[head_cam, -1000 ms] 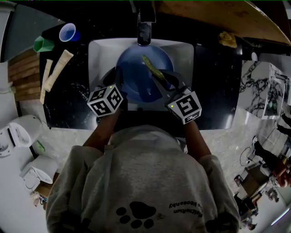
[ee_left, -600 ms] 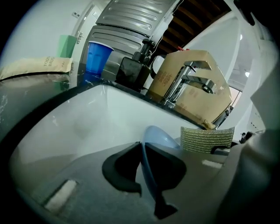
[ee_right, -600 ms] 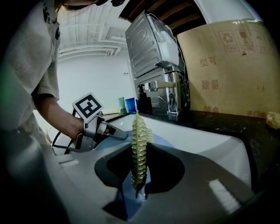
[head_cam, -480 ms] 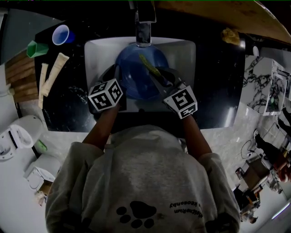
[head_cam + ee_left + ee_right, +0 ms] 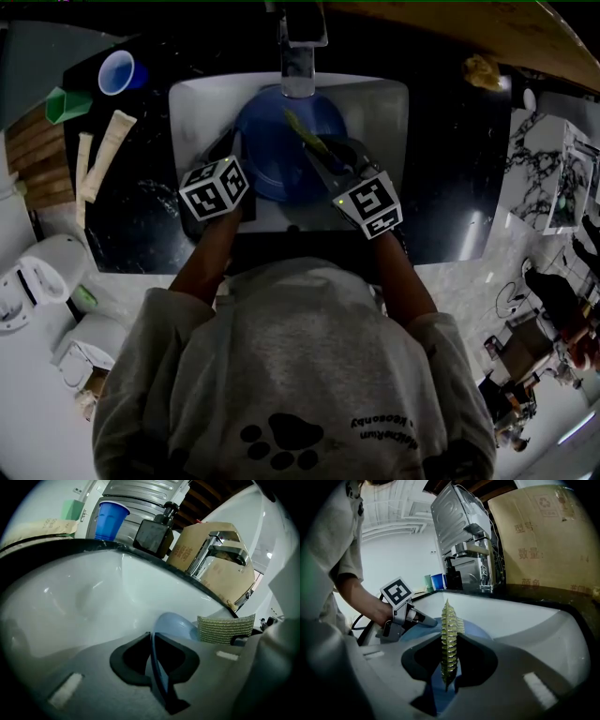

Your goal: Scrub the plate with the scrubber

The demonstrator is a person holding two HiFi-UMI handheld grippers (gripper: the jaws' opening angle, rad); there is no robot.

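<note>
As the left gripper (image 5: 153, 667) pinches the plate (image 5: 277, 150) and the right gripper (image 5: 449, 667) the scrubber (image 5: 449, 634), rubbing contact seems next.

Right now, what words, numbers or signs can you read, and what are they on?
"型号": on the cardboard box, in the right gripper view.
"数量:": same box, on the line below.
Recycling arrows sign: same box, near its top.
Third line, lower on that box: too blurred to read.
Writing on the shirt beside the paw print: upside down, too blurred to read.
</note>
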